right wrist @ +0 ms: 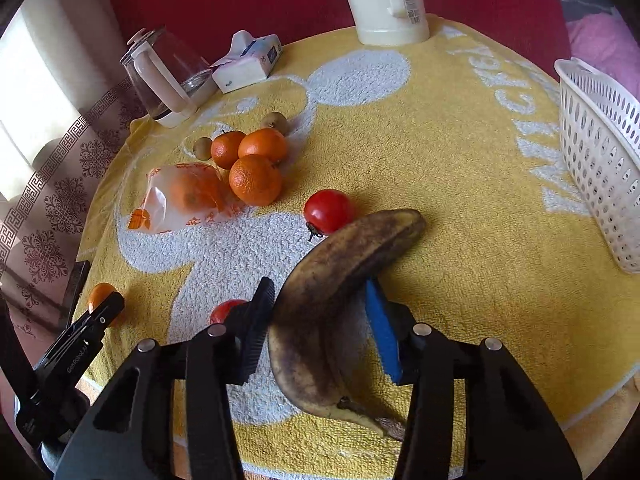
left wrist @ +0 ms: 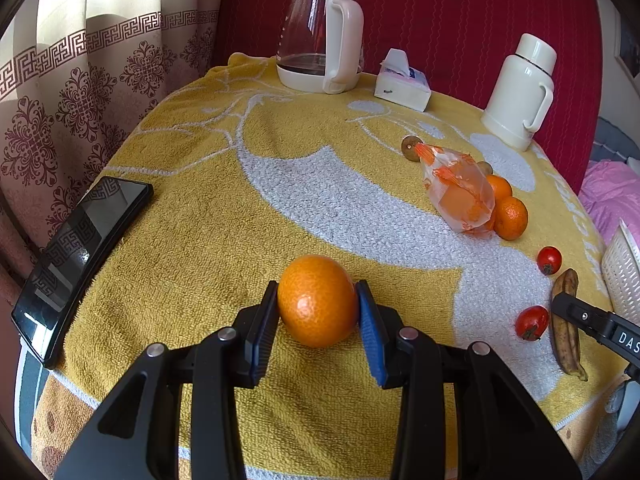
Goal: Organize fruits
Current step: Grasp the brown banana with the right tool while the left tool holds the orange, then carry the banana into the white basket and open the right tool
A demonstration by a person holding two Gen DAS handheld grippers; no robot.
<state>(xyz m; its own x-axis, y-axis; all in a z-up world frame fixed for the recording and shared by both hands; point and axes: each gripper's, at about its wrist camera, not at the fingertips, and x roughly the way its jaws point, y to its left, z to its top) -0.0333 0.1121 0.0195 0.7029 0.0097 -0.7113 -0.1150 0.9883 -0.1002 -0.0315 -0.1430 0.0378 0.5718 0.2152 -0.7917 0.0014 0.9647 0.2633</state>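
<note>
Yellow towel covers the table where the left gripper clamps an orange, while beside it the right gripper grips a brown banana, with a white basket farther off.

Yellow towel with white figures, a bright orange, a brown-spotted banana, red tomatoes, a white holed basket, deep red backdrop.

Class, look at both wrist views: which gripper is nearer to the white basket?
Right. The right gripper, closed on the banana, sits nearer the white basket. The left gripper, holding an orange, is farther across the towel.
</note>
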